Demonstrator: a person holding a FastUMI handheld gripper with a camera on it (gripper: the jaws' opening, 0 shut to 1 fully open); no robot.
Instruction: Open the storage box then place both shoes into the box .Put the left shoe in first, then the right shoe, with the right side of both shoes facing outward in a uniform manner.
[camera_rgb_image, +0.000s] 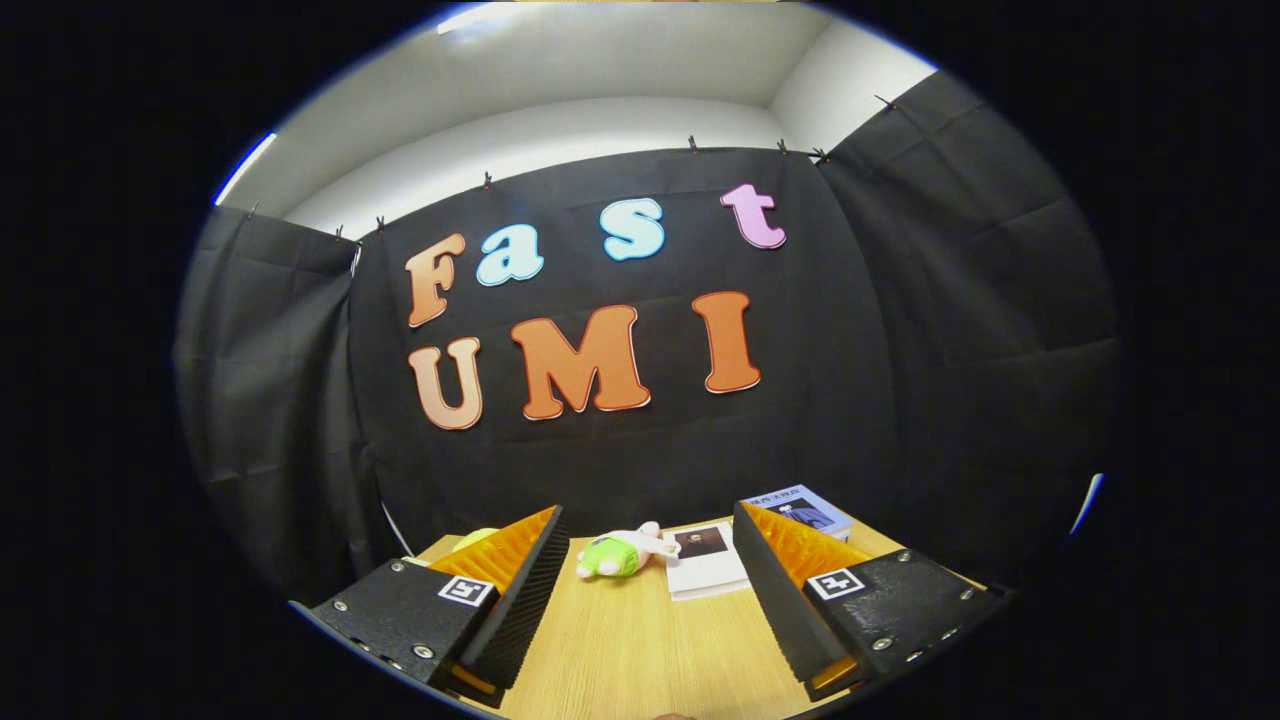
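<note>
**Gripper held open over the table; box and shoes not to be placed from this view**

The gripper (650, 600) is seen with its two fingers spread wide apart, and nothing is held between them. Bare wooden table (640, 650) is seen in the gap between the fingers and just ahead of them.

Beyond the fingertips, toward the far edge of the table, a small plush toy (618, 553) in green and white is lying on its side. Just beside it, a white booklet (705, 560) with a dark picture on its cover is laid flat, and further over, behind the right finger, a blue book (805, 508) is resting (part of it is hidden by that finger). A yellowish object (478, 537) is partly covered by the tip of the left finger, and what it is cannot be told.

Where the storage box and the two shoes lie cannot be said from this view, so their state cannot be judged: whether the box is open or shut, and whether either shoe is inside it, is left unsettled. The scene would fit a stage at which the shoes are yet to be carried to the box, and equally one at which both are already stowed and the gripper has been drawn away. No further progress can be read from the things on the table.
</note>
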